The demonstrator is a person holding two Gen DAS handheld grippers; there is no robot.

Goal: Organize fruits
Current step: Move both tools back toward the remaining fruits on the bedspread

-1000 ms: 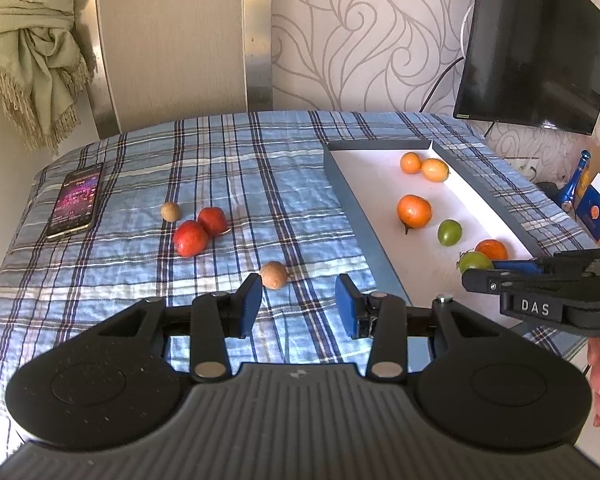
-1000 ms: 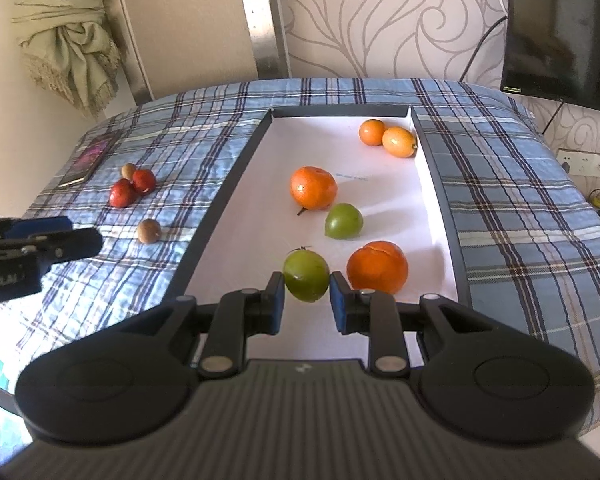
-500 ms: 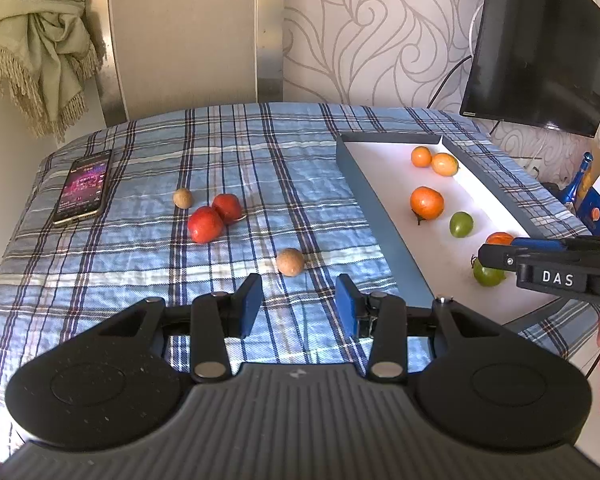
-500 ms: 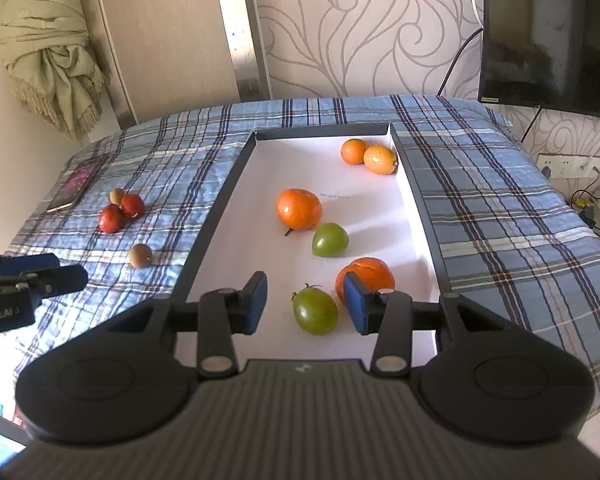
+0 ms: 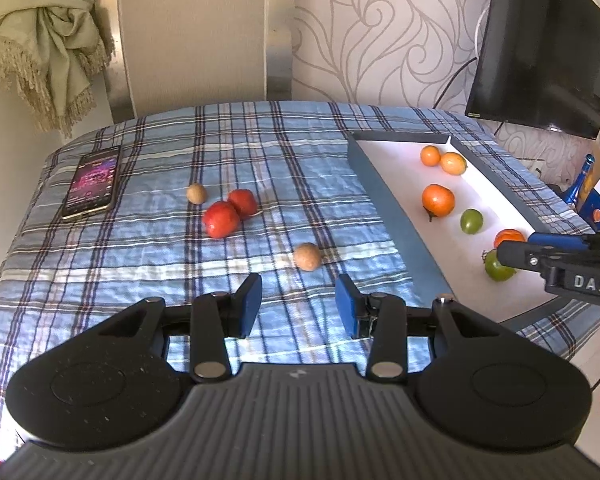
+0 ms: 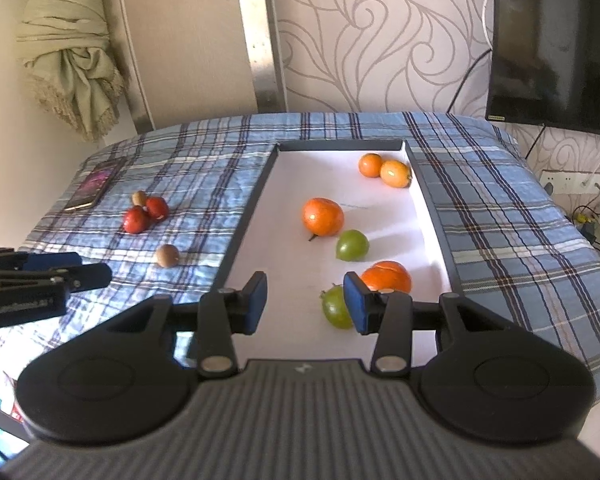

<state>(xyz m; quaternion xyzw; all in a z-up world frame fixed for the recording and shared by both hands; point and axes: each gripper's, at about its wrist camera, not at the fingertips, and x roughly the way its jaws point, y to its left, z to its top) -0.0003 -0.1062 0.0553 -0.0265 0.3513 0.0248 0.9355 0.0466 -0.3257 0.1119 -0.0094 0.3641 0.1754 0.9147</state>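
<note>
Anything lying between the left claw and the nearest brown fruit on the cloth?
Nothing: only bare plaid cloth lies between the left claw and the brown fruit, as the left wrist view shows.

1. bedspread [image 5: 148, 248]: blue plaid with dark and white lines.
2. tray [image 6: 244, 216]: dark grey rim, white floor.
3. fruits: orange [image 6: 323, 217], green [image 6: 352, 245], red [image 5: 221, 219], tan [image 5: 307, 256].
4. wallpaper [image 6: 380, 40]: beige swirls.
5. gripper pads [image 5: 249, 304]: blue.
</note>
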